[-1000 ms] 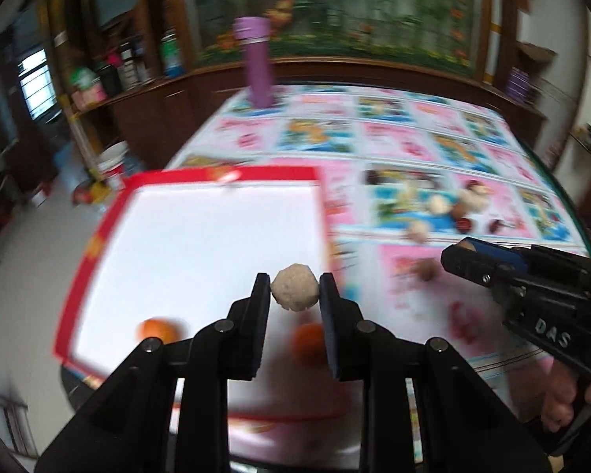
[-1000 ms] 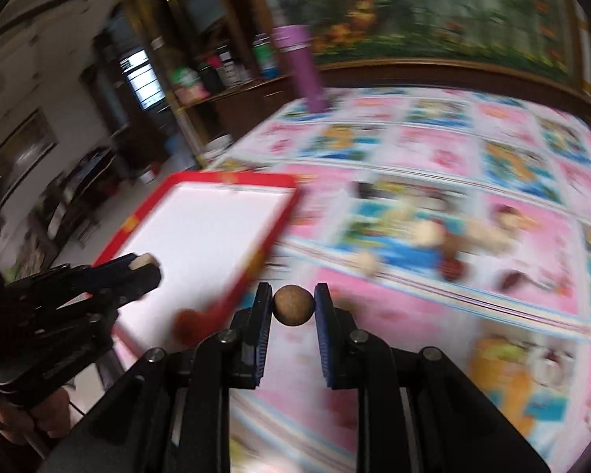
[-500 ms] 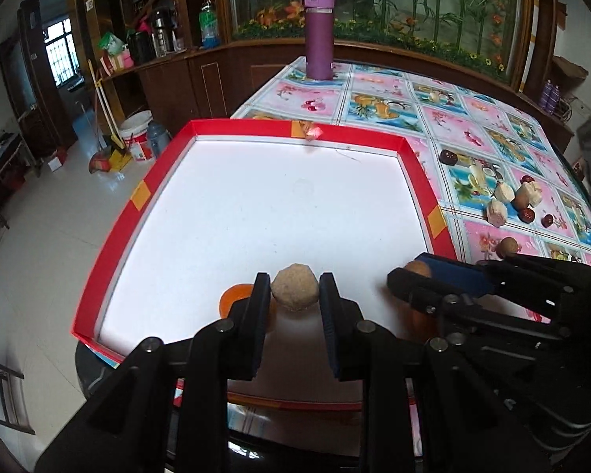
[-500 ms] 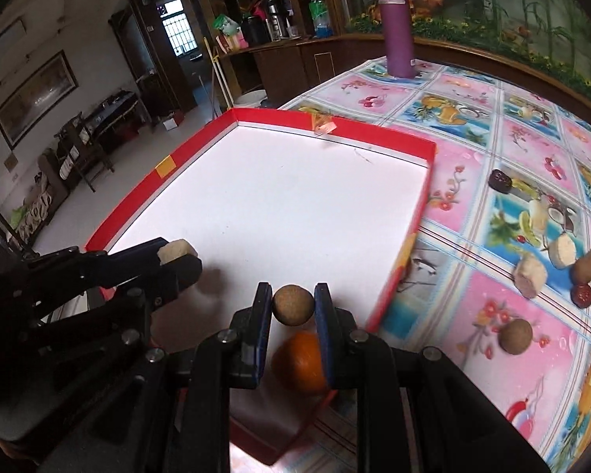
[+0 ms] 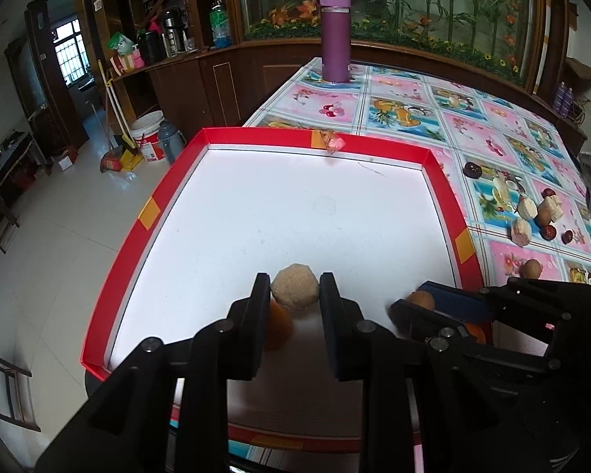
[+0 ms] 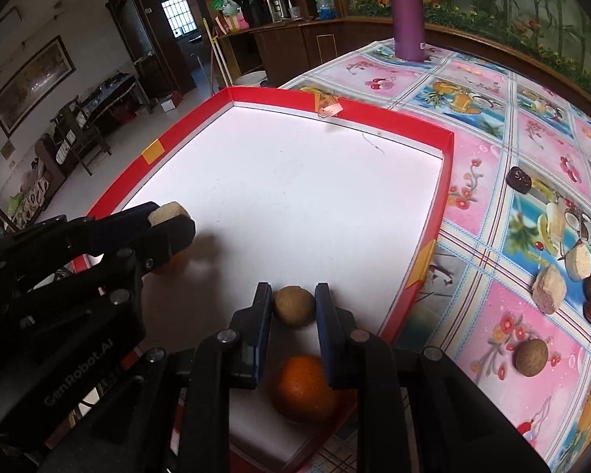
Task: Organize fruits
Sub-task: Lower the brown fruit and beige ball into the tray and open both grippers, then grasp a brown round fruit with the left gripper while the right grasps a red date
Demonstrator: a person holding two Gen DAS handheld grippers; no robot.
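Note:
A red-rimmed white tray [image 5: 173, 201] [image 6: 445, 165] lies on the table. My left gripper [image 5: 294, 289] is shut on a pale rough round fruit [image 5: 294, 287] above the tray's near part; it also shows in the right wrist view [image 6: 168, 213]. An orange [image 5: 279, 325] lies in the tray under it. My right gripper [image 6: 293, 303] is shut on a small brown round fruit [image 6: 293, 306] [image 5: 420, 299] over the tray's near right corner, above a second orange [image 6: 305, 388]. Loose fruits [image 5: 532, 216] [image 6: 563, 276] lie on the tablecloth to the right.
A purple flask [image 5: 335, 31] [image 6: 407, 12] stands at the table's far edge. A brown round fruit [image 6: 531, 356] [image 5: 530, 269] lies alone near the tray's right rim. A dark fruit [image 6: 519, 179] lies further back. The floor drops away left of the tray.
Both grippers have moved left from the tablecloth to above the tray, each still holding its fruit. In the last half second they have come lower and closer together.

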